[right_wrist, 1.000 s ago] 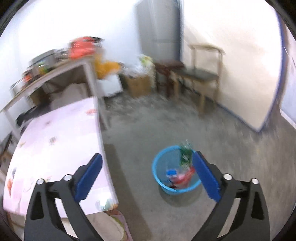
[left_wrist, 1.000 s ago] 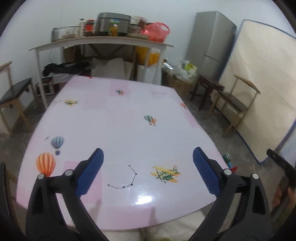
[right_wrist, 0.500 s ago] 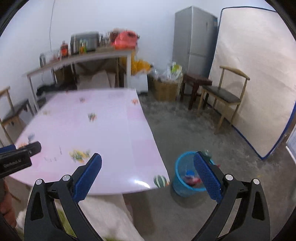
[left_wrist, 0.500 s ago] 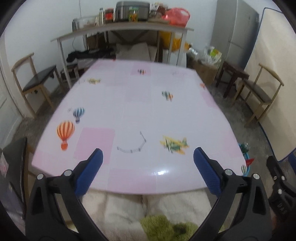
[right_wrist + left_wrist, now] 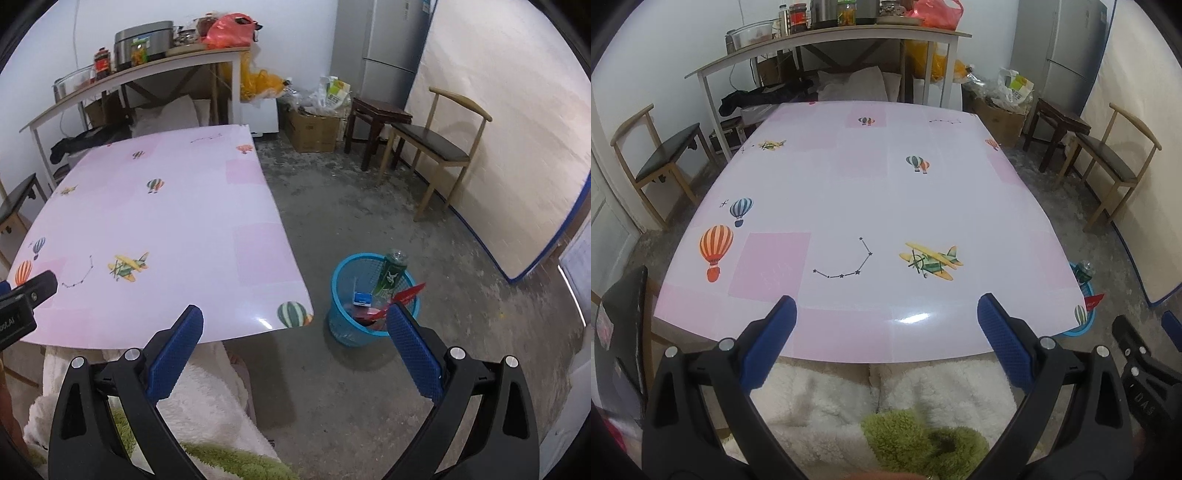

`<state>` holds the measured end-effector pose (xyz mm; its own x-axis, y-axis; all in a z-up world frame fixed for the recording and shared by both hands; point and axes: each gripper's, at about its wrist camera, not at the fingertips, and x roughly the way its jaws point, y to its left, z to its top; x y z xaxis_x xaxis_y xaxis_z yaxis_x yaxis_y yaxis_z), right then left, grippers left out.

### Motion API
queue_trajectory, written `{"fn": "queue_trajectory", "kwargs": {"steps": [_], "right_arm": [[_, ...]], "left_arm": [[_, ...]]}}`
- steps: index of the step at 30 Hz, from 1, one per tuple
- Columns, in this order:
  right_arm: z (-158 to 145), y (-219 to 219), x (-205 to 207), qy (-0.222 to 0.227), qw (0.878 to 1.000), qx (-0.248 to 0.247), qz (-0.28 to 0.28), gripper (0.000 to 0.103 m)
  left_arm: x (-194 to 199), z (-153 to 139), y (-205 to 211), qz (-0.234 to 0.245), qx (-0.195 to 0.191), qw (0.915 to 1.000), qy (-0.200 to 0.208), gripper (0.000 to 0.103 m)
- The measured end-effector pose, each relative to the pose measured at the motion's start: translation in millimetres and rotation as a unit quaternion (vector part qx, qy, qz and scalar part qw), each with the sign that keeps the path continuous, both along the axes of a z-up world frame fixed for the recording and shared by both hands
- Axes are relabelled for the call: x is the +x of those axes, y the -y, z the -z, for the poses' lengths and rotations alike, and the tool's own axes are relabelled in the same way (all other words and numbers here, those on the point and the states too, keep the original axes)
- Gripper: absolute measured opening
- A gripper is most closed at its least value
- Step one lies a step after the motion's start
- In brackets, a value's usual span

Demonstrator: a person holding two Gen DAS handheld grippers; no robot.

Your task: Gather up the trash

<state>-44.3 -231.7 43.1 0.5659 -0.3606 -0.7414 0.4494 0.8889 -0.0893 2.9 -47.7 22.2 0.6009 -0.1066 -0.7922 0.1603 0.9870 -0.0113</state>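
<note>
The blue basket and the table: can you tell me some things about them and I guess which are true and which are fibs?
1. The blue basket stands on the floor beside the table. True.
2. A green can sticks up out of the basket. True.
3. The right gripper is clamped on a red wrapper. False: its jaws are wide apart and hold nothing.
4. Crumpled trash covers the table. False: only printed balloons and planes show on its pink cover.
5. The left gripper is open and empty over the table's near edge. True.
6. The basket is empty. False: it holds the can, a small blue box and red wrappers.
</note>
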Motion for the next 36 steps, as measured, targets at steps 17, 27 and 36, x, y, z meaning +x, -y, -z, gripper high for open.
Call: {"fn": "queue_trajectory", "kwargs": {"steps": [17, 27, 36], "right_arm": [[-9.8, 13.5, -13.1, 0.021, 0.999, -0.010, 0.030, 0.097], [-13.7, 12.0, -16.3, 0.021, 0.999, -0.021, 0.033, 0.097], [-14.3, 16.5, -19.3, 0.019, 0.999, -0.020, 0.037, 0.097]], "left_arm": [[-5.1, -13.6, 15.9, 0.016, 0.008, 0.9995, 0.027, 0.094], [-5.7, -14.5, 18.5, 0.027, 0.006, 0.9993, 0.024, 0.094], [-7.7, -11.8, 21.2, 0.034, 0.005, 0.9993, 0.017, 0.094]]}}
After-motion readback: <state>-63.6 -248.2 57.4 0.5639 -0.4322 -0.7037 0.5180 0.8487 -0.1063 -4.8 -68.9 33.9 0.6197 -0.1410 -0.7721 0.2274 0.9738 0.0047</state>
